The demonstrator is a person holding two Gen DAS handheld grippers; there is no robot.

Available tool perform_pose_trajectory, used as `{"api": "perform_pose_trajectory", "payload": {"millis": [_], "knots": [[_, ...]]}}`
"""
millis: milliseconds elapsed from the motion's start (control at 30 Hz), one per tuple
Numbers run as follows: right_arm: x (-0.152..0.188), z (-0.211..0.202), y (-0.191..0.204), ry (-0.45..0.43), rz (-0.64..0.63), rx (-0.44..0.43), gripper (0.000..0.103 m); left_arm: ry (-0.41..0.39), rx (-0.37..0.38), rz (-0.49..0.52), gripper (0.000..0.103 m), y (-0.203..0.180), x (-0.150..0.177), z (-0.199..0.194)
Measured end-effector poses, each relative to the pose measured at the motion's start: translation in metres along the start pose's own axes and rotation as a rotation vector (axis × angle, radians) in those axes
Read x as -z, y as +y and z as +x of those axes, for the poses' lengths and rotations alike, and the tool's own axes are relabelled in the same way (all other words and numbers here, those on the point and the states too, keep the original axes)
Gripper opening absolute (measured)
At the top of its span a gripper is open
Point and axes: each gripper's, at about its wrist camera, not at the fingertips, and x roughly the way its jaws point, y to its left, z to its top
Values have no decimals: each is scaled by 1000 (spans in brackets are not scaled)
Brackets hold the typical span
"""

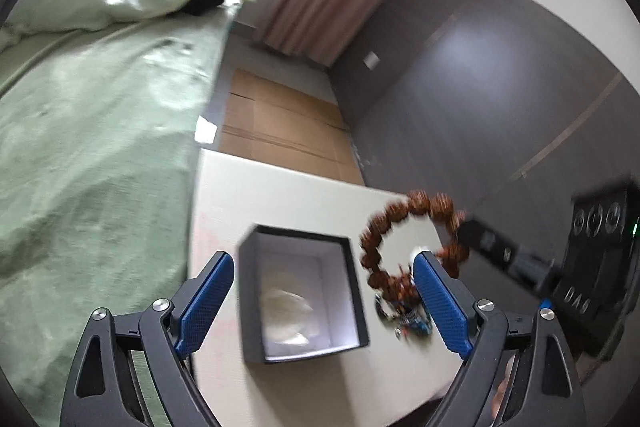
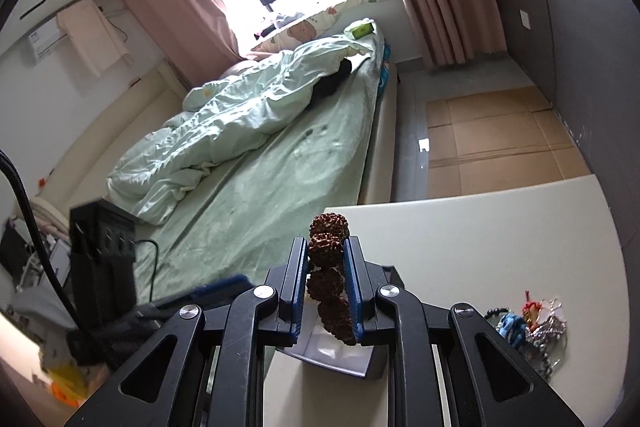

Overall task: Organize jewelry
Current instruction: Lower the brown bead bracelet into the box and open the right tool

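A bracelet of brown knobbly beads is clamped in my right gripper, which is shut on it above the table. In the left wrist view the bracelet hangs as a blurred ring right of the box, with the right gripper's dark fingers reaching in from the right. An open dark grey box with a white lining stands on the white table. My left gripper is open wide just above it, one blue pad on each side. A small heap of mixed jewelry lies beside the box.
The jewelry heap of chains and coloured beads lies at the table's right. The box shows under my right gripper. A bed with green sheets runs along the table's left. Cardboard covers the floor beyond it.
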Motion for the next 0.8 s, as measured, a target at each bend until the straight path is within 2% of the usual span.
{"api": "perform_pose_trajectory", "payload": {"millis": [200,467,533,567,600,633,800], "knots": [[11,19,-1,51,14,-8,20,-73,-38,-67,91,20,-6,-19],[16,38,-2,83,0,70,21,-76,-45,-69,91,21,-7,-20],[19,50,-3,130,19,18,24,-74,-45,-62,91,20,-7,-19],[22,60,-4,185,49,-61,35,-73,-47,-61,91,20,-6,-18],[23,66,-7,225,74,-100,45,-71,-48,-61,91,20,-6,-18],[25,69,-9,250,89,-118,45,-69,-46,-60,91,20,-6,-18],[22,42,-22,194,93,-53,46,-68,-50,-29,91,13,-4,-19]]}}
